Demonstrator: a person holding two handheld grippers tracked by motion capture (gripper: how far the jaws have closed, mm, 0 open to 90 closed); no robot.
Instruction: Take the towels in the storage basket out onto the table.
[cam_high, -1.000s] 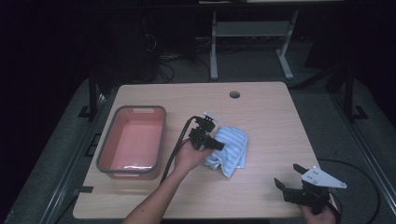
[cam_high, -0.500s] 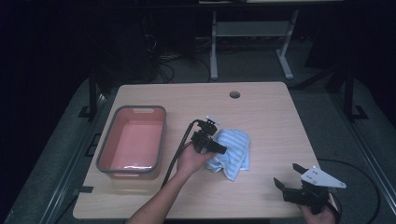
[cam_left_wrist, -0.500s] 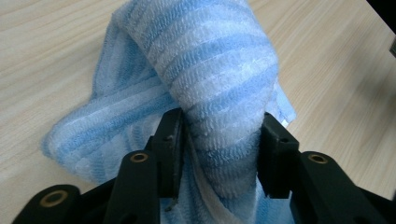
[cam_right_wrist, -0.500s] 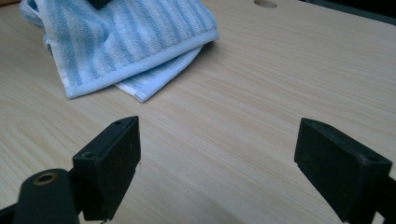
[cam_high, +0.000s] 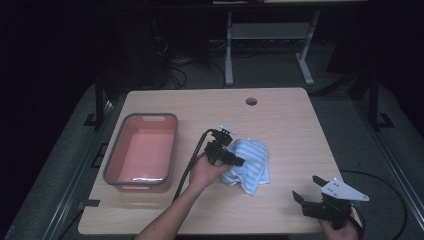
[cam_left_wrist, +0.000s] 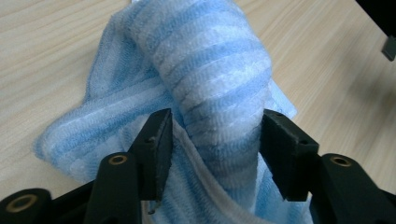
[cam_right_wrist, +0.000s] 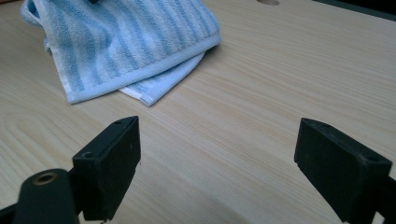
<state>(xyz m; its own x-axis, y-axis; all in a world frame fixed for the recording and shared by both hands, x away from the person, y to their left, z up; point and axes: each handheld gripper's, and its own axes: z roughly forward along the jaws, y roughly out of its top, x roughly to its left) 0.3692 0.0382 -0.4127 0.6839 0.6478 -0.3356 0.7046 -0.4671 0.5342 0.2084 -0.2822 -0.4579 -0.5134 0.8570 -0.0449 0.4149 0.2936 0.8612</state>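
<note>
A blue and white striped towel (cam_high: 252, 162) lies crumpled at the middle of the wooden table (cam_high: 290, 130). My left gripper (cam_high: 235, 159) rests on the towel's left part. In the left gripper view its jaws pinch a raised fold of the towel (cam_left_wrist: 210, 70) from both sides, so the left gripper (cam_left_wrist: 215, 126) is shut on it. My right gripper (cam_high: 306, 187) sits near the table's front right corner, open, with bare wood between its jaws. From the right gripper view, the towel (cam_right_wrist: 126, 42) lies ahead and to the left of the right gripper (cam_right_wrist: 219, 135), well apart.
A grey-rimmed pink bin (cam_high: 112, 155) stands at the table's left, with nothing in it. A round cable hole (cam_high: 251, 101) is at the back edge. The left gripper's cable trails toward the front edge. Dark floor and a metal frame lie beyond the table.
The left gripper has shifted slightly right onto the towel and closed on a fold, bunching the cloth. The right gripper has stayed put.
</note>
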